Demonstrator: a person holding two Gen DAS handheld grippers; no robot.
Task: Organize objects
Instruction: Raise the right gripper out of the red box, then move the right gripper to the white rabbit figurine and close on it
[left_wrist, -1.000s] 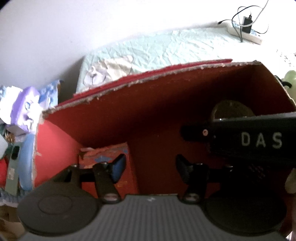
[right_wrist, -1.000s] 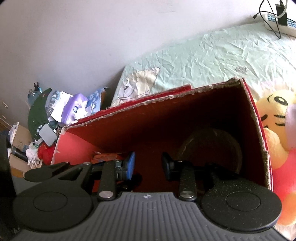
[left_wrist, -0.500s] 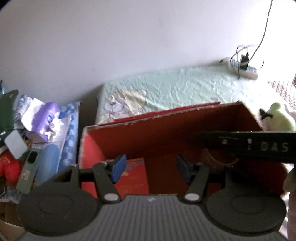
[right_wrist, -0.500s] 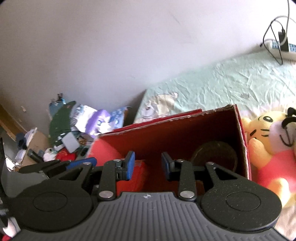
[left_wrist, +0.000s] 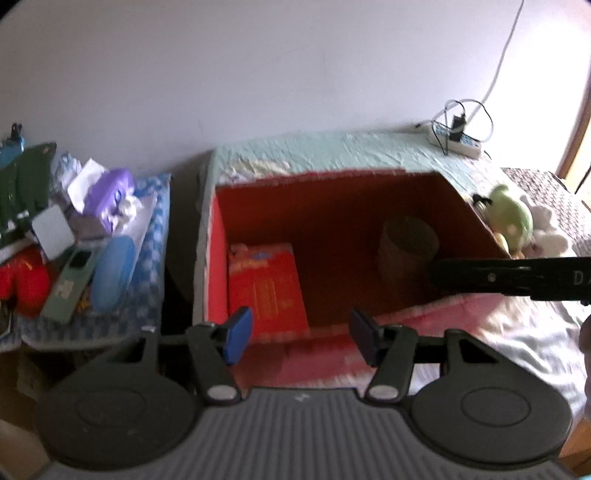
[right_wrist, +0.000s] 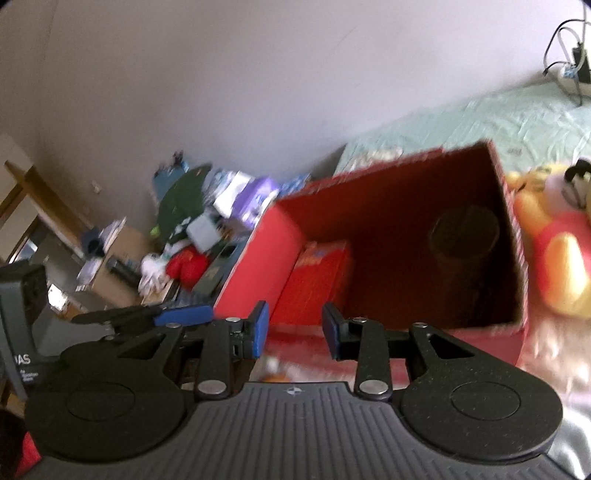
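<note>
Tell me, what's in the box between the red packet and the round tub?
Nothing. Inside the box, the floor between the red packet and the round tub is bare. The left wrist view shows it best.

Plain white wall (left_wrist: 295, 74), mint-sheeted bed (left_wrist: 351, 151)

Right wrist view smeared throughout; clutter pile (right_wrist: 199, 229) beside the bed unreadable item by item. Print on red packet (left_wrist: 266, 288) inside red box (left_wrist: 218, 258) too blurred to read. Yellow plush toy (right_wrist: 554, 258) cut by right edge. Dark round container (right_wrist: 463, 236) in shadow, detail lost.
</note>
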